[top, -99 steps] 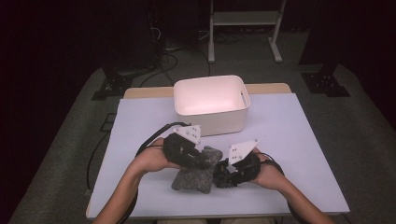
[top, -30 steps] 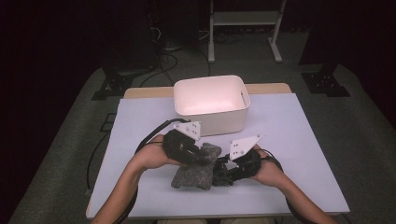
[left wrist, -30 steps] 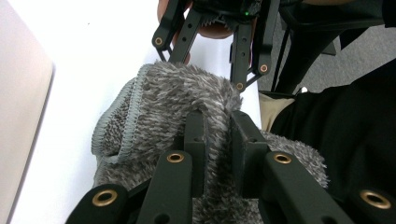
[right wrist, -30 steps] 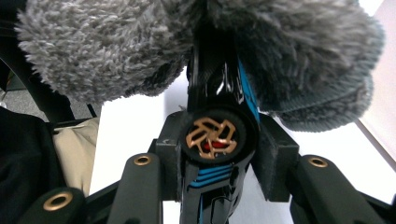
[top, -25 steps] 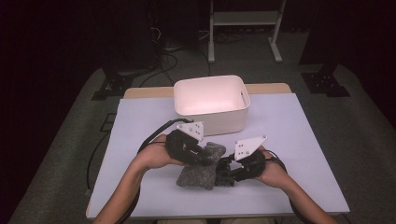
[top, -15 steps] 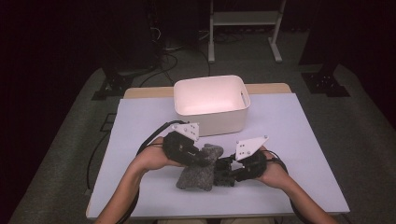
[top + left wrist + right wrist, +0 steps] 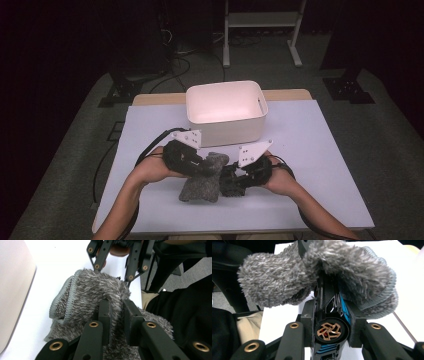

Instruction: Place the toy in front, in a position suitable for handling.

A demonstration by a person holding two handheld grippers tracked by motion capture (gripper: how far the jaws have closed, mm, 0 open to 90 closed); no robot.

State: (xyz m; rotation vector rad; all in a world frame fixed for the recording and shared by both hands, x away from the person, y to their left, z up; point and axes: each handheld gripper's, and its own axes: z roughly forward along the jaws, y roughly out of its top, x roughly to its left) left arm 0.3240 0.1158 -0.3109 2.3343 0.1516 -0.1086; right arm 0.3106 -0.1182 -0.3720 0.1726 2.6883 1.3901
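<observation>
Cloth (image 7: 202, 182), grey and shaggy with a stitched hem, lies bunched on the desk (image 7: 320, 150) on the near side of the white bin (image 7: 225, 112), between the person's two hands. From that cloth everything else can be placed. Pushed into it from the right is a black cylindrical object (image 7: 331, 312) with blue markings and a copper-coloured end cap; its long axis runs straight away from the right gripper (image 7: 235, 181) into the fabric, so the pile wraps its far end while the near end sits between the fingers. Those fingers pinch the cylinder on both sides, and they have just been closing tighter on it. The left gripper (image 7: 200, 165) meets the cloth from the opposite side, its fingers (image 7: 105, 315) nearly pressed together with a fold of the pile nipped between them. In the left gripper view the right gripper's tips (image 7: 113, 277) reach the cloth's far edge, so the two tools face each other across the fabric, both in contact with it. My judgement: the coming move turns on that shared line, cylinder sliding or twisting along its own axis against cloth held by the left side. The bin stands just beyond the cloth, apart from it.
</observation>
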